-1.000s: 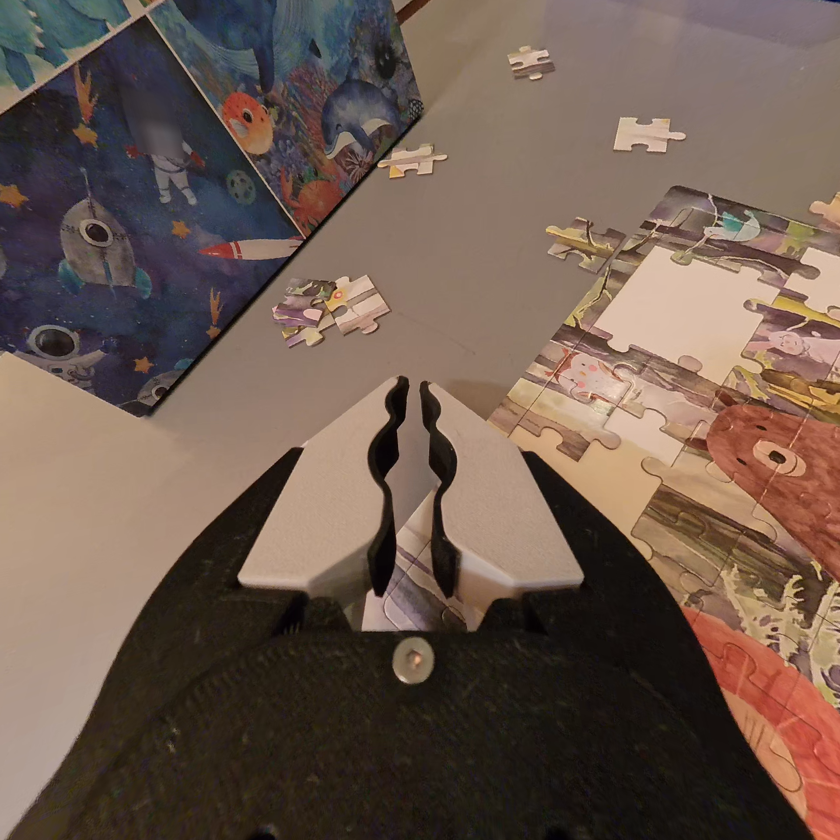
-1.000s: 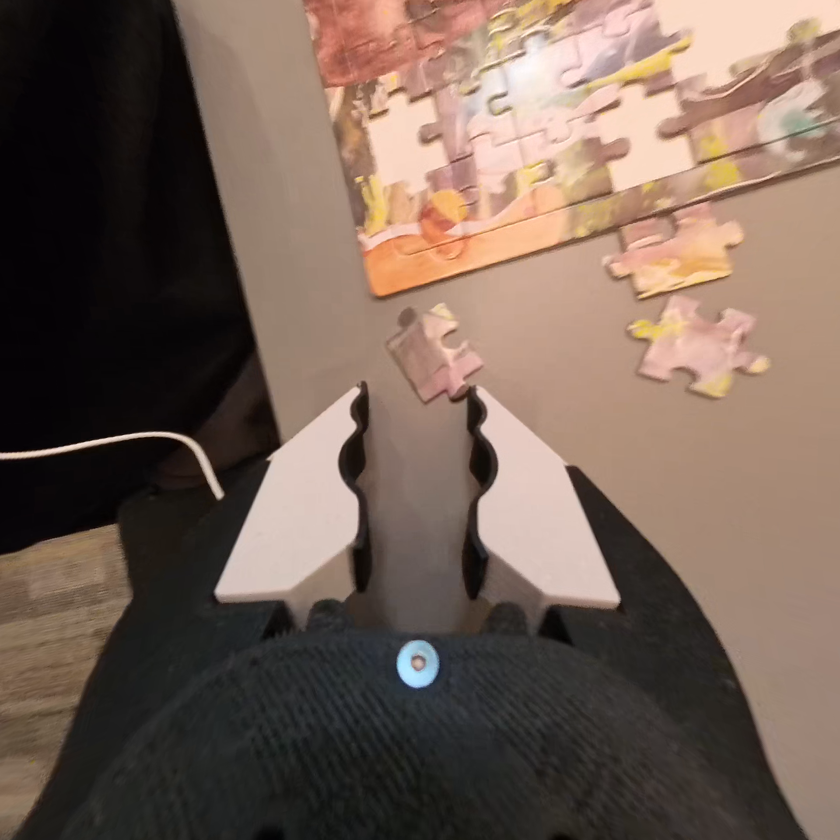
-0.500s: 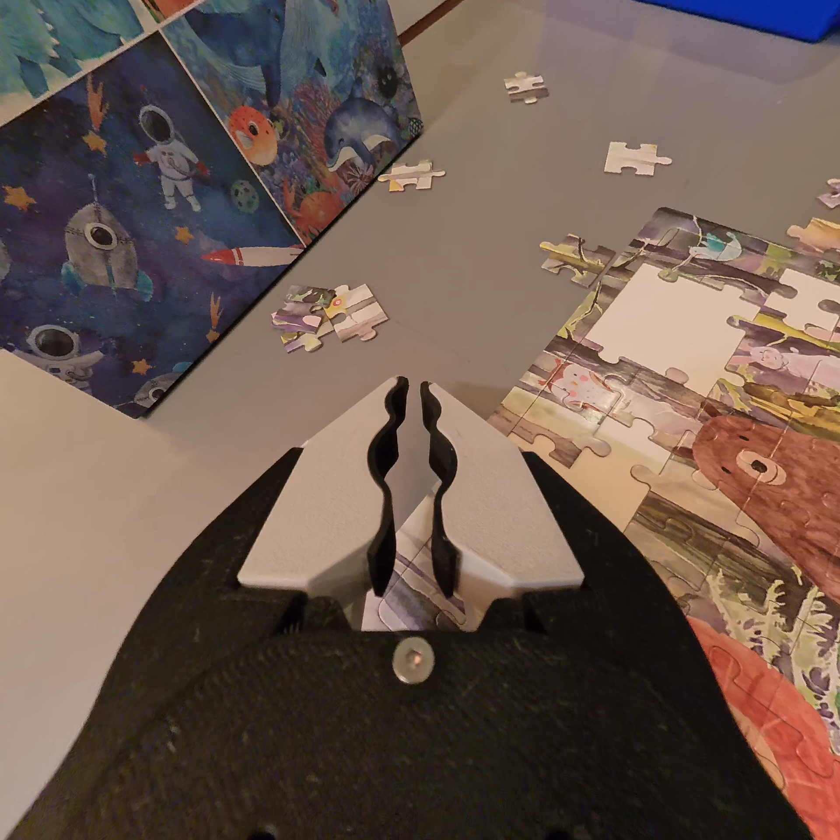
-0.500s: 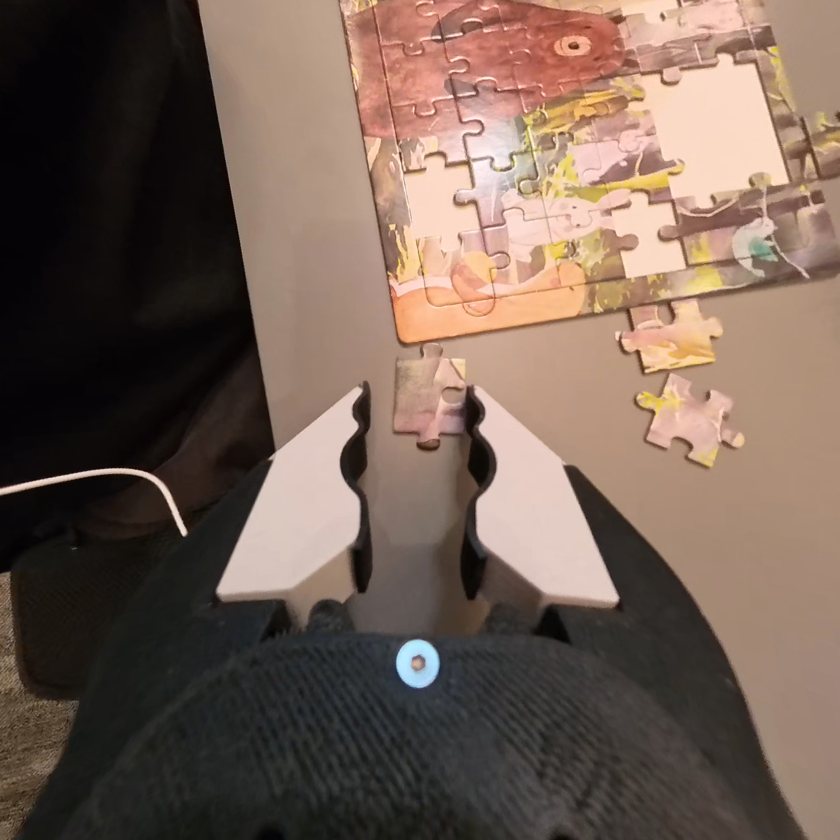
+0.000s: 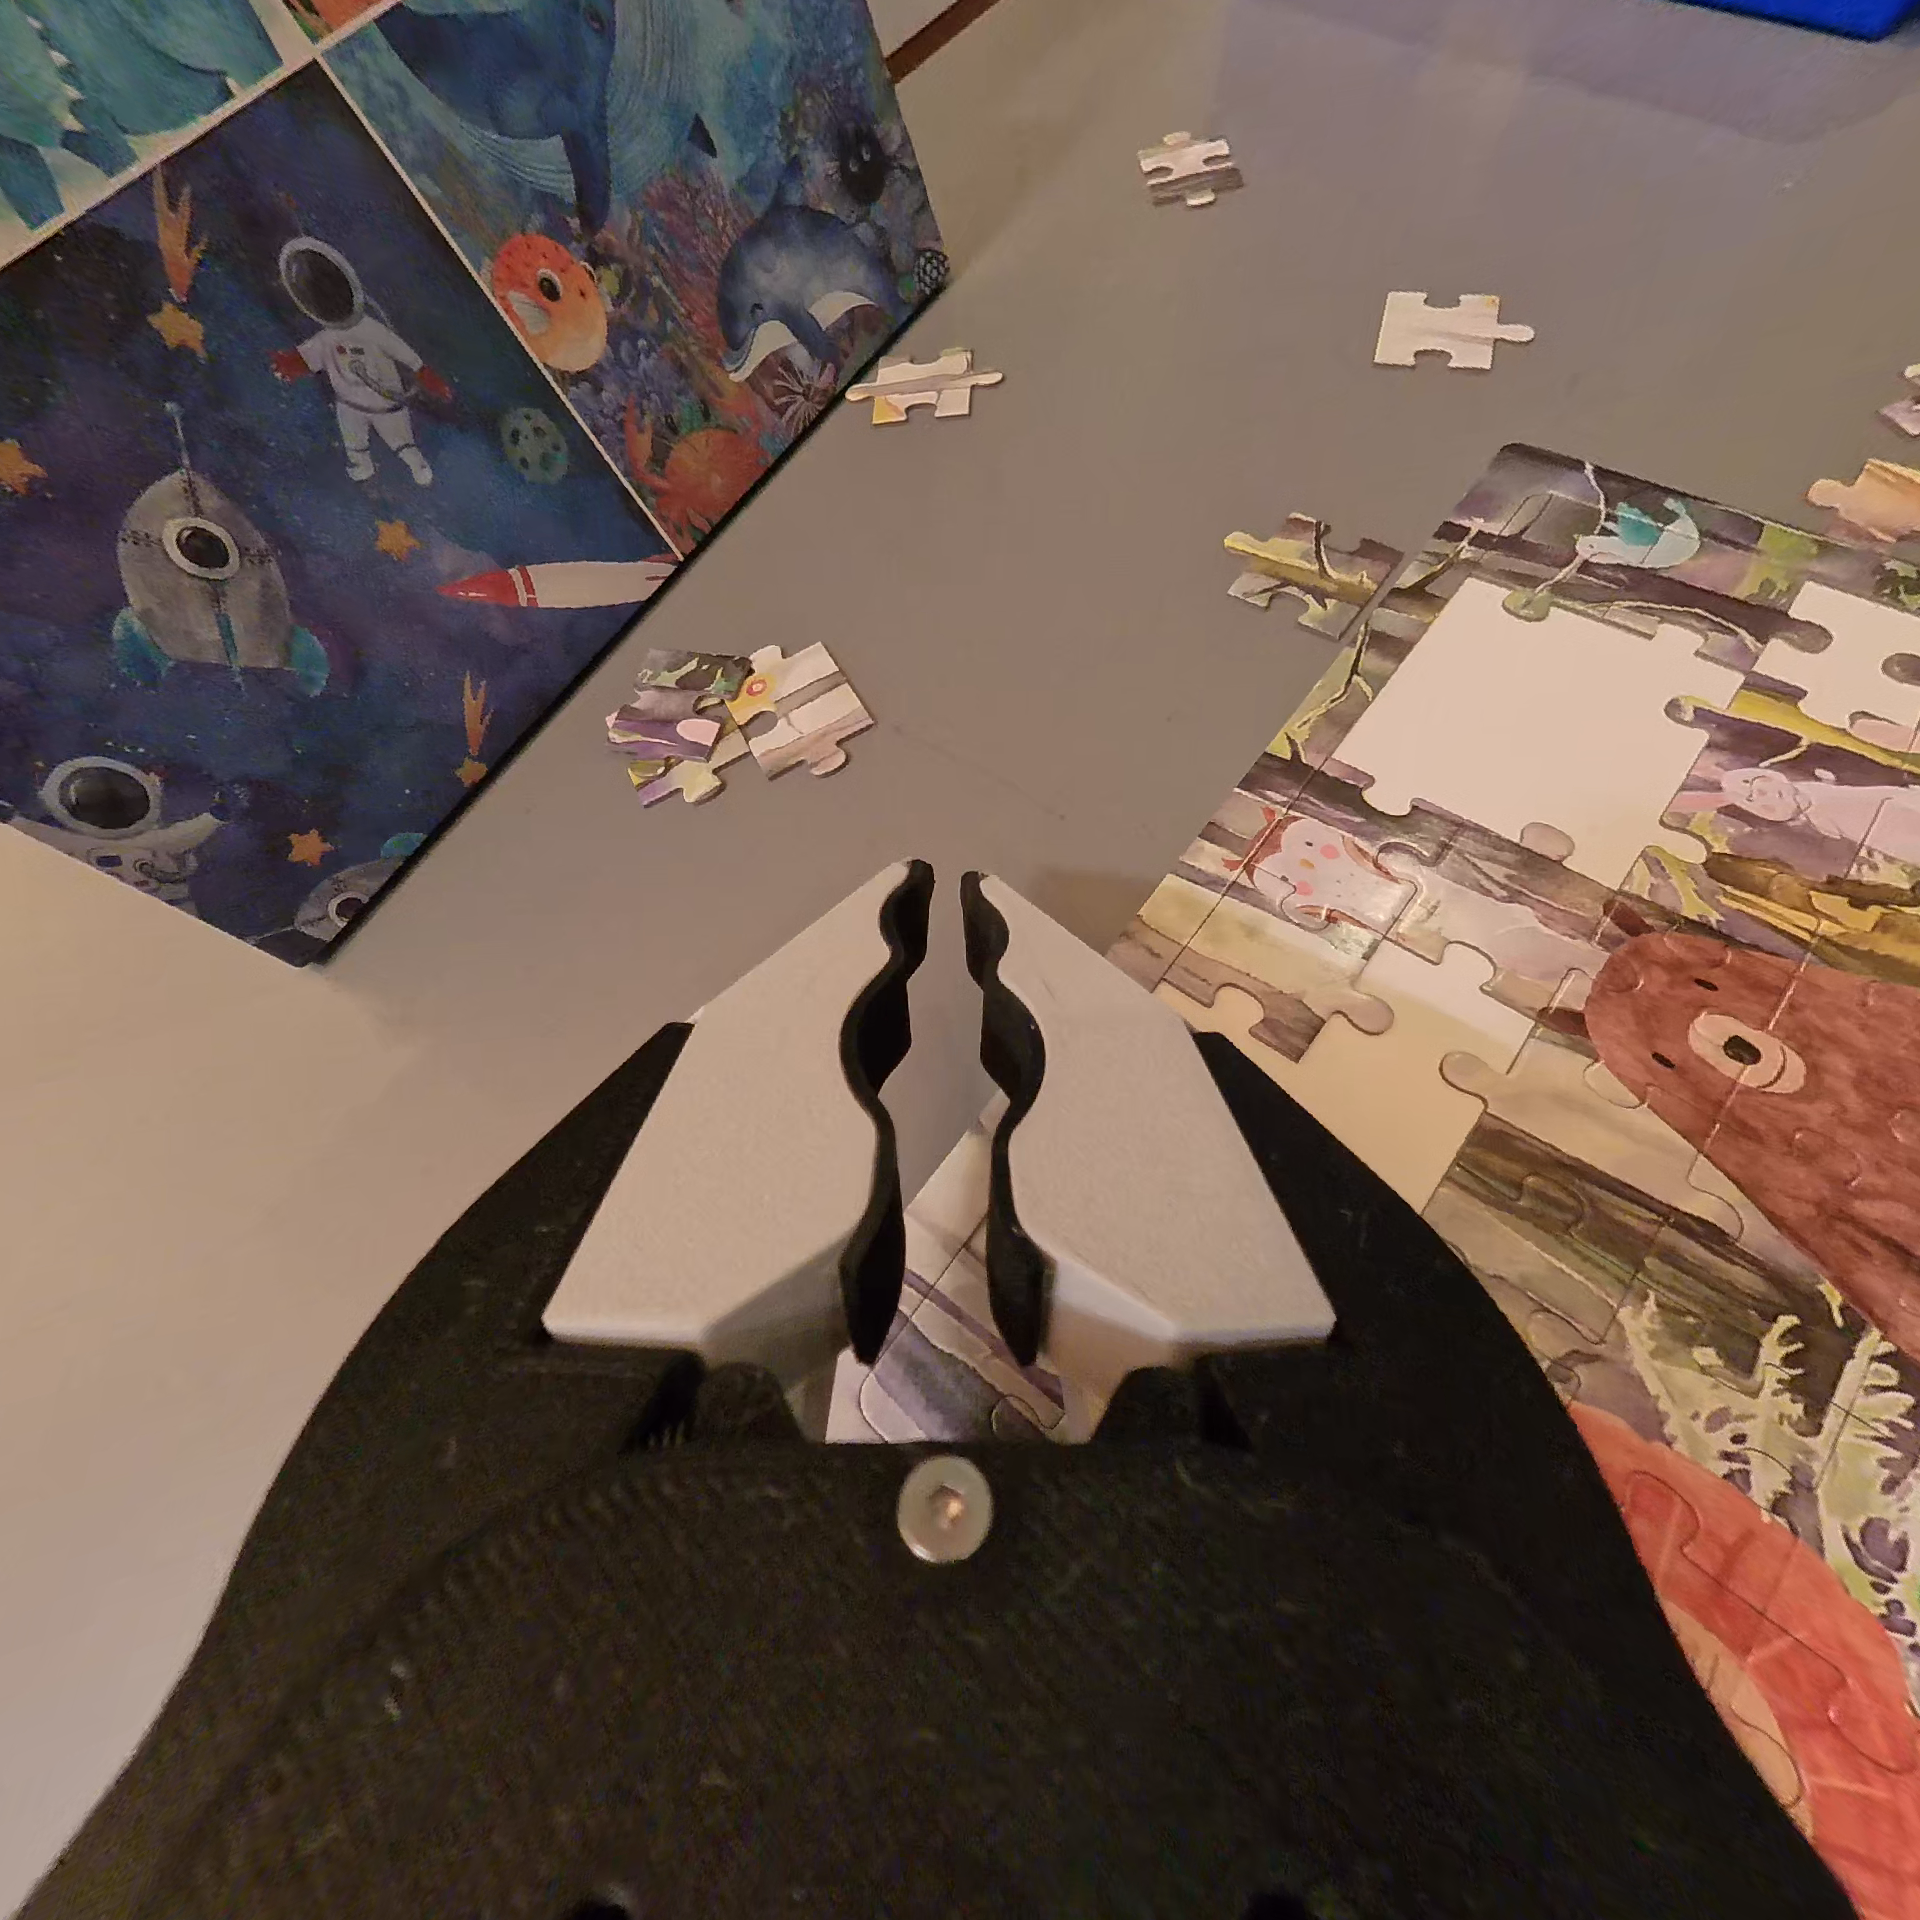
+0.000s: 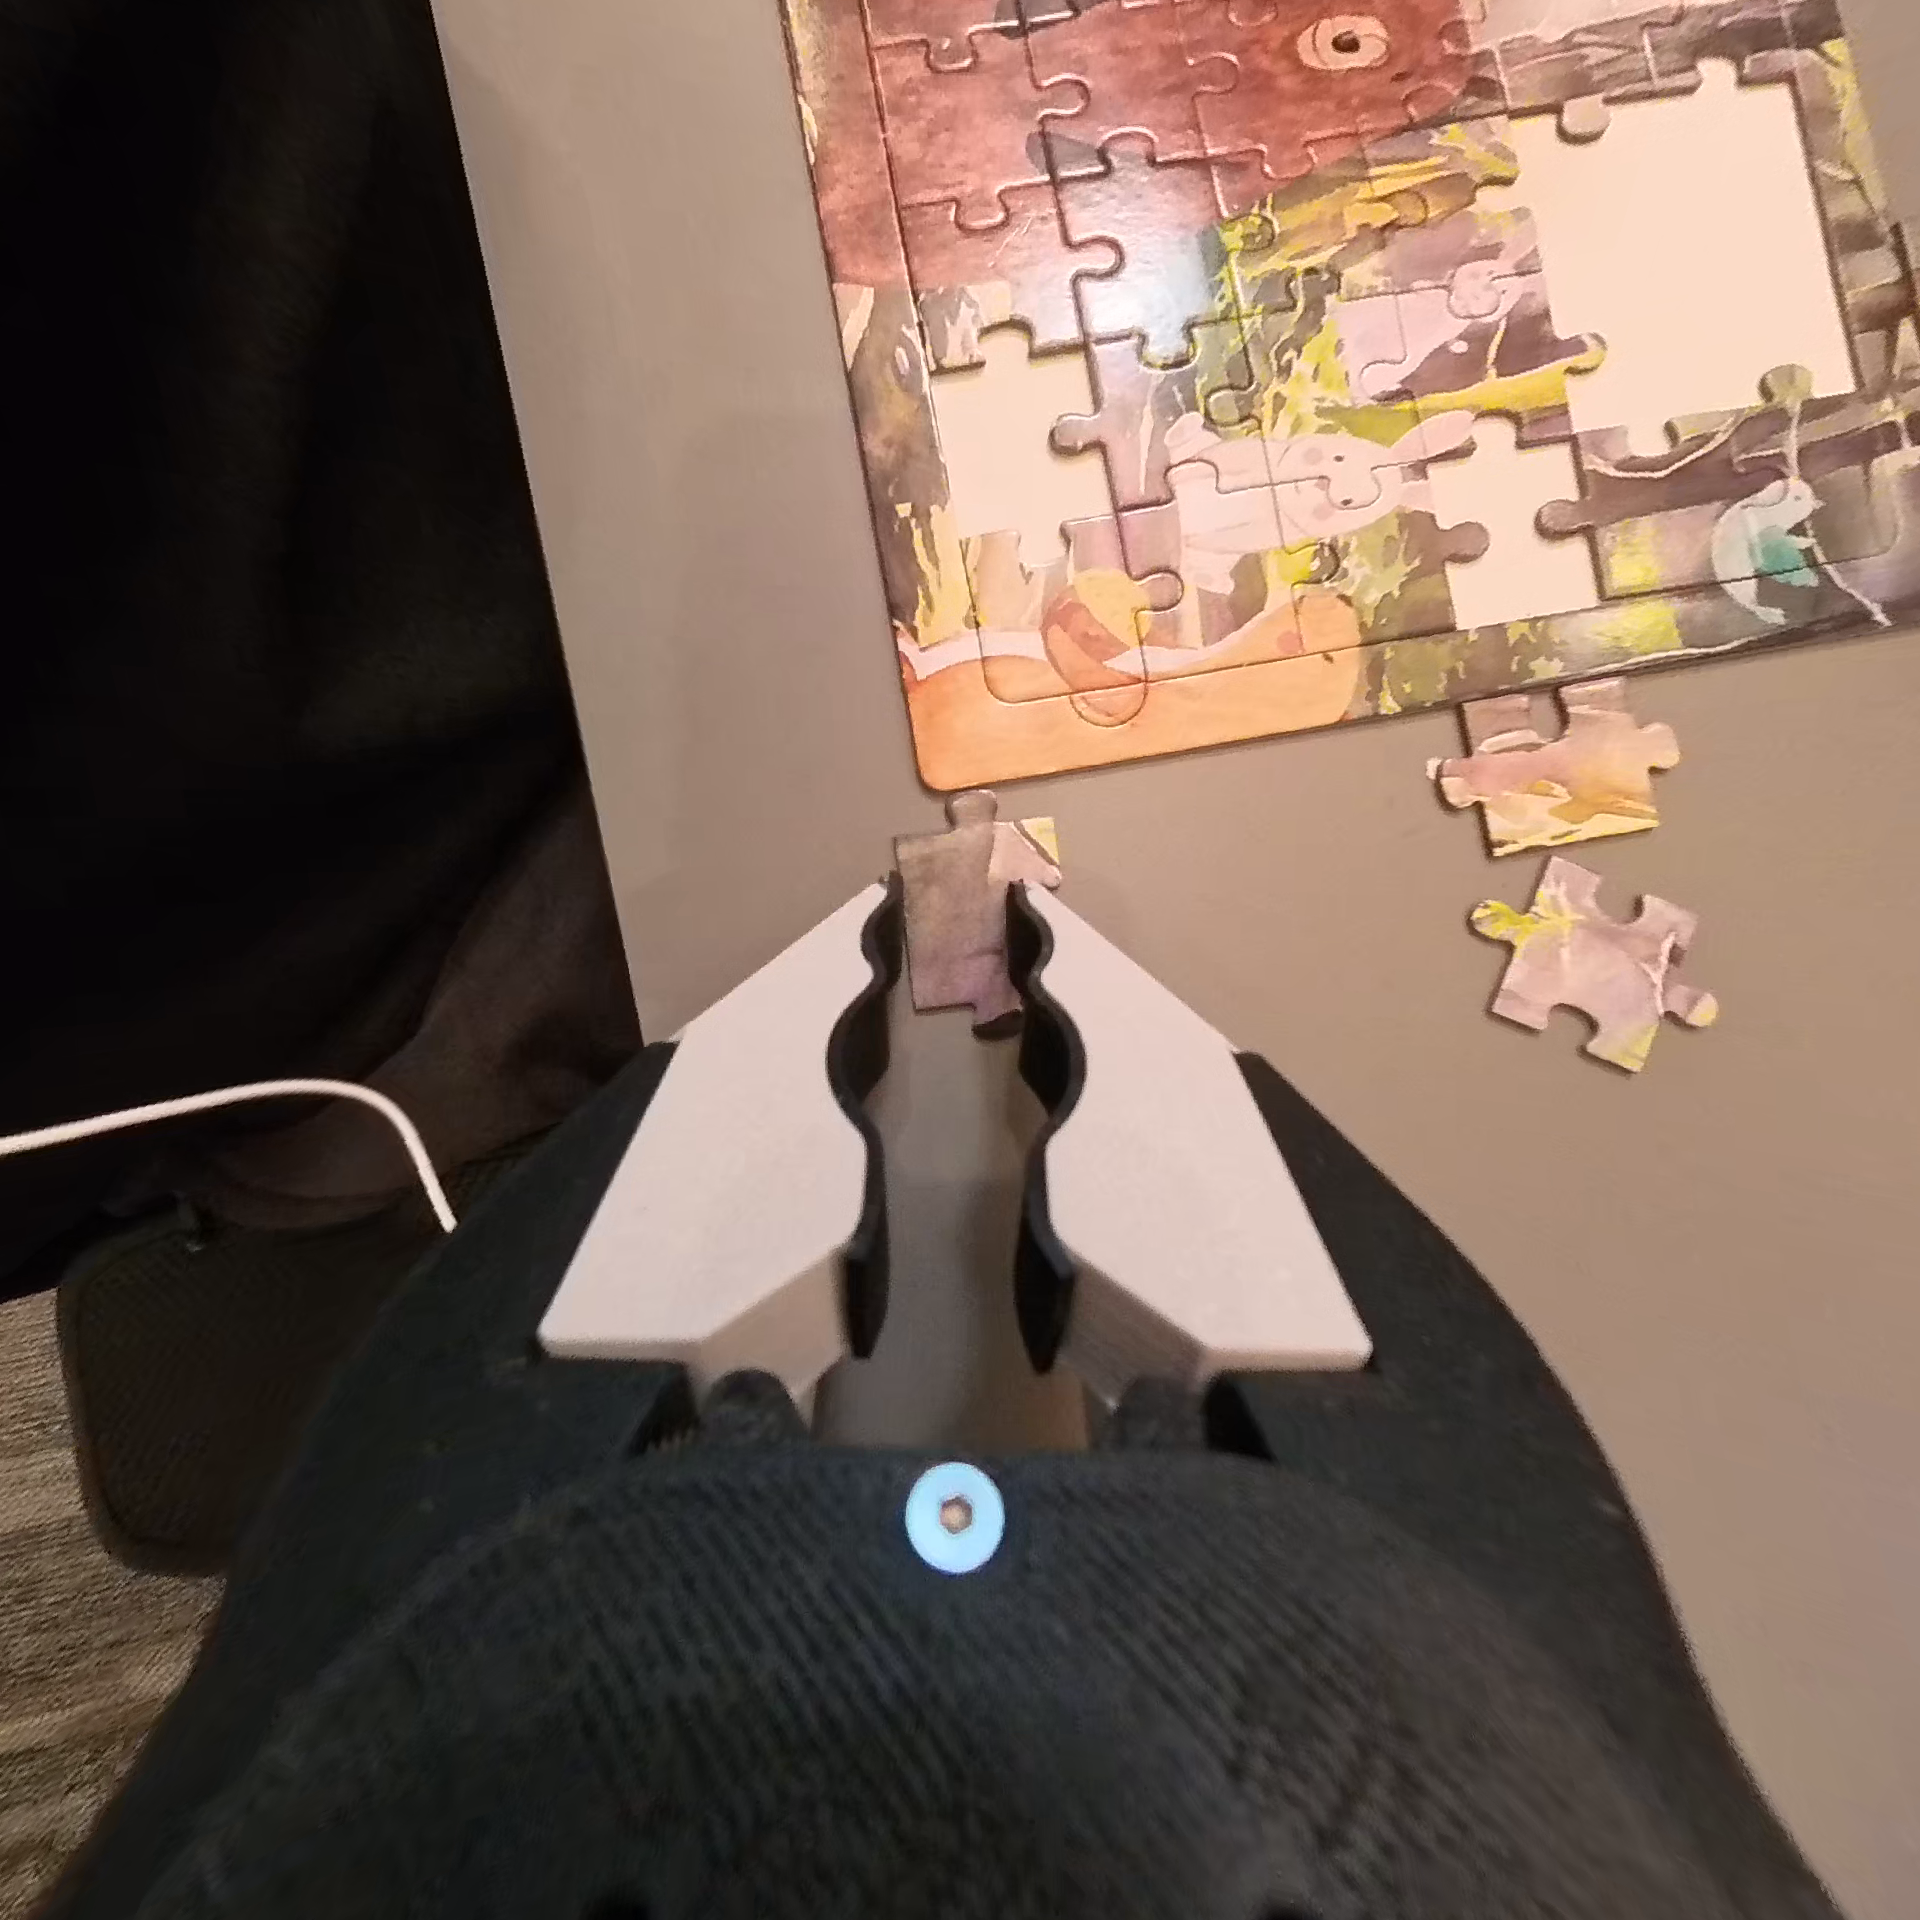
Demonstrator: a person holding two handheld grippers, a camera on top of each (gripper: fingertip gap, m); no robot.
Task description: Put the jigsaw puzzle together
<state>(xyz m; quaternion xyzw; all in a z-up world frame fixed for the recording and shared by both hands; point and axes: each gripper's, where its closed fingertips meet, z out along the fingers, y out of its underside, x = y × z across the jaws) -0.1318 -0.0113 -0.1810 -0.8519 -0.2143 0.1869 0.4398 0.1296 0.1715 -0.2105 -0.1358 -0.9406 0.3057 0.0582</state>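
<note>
The partly built jigsaw puzzle point(image 6: 1299, 343) lies flat on the grey worktop point(image 5: 1091, 540), with several bare white gaps inside it, the largest by its far corner in the left wrist view.

Loose pieces lie scattered around the puzzle. A small heap of pieces point(image 5: 738, 717) sits well to its left, between it and the illustrated box point(image 5: 343, 395) with space and sea pictures. One piece point(image 5: 1304, 571) lies just beside the puzzle's far left corner. Farther off are a pale piece point(image 5: 925, 387) near the box corner, a white face-down piece point(image 5: 1444, 330) and a small grey one point(image 5: 1190, 168). In the right wrist view, two purple-yellow pieces point(image 6: 1558, 779) point(image 6: 1595, 961) lie just off the puzzle's orange edge, one touching it.

The left gripper point(image 5: 940, 883) hovers over the puzzle's near corner, its jaws almost pressed together with only a narrow slit and nothing between them.

The right gripper point(image 6: 951, 904) has its jaws pinching a grey-purple piece point(image 6: 951, 914) at the tips, just short of the puzzle's orange corner. A white cable point(image 6: 260, 1101) runs left of it, over a person's dark clothing point(image 6: 260, 520).
</note>
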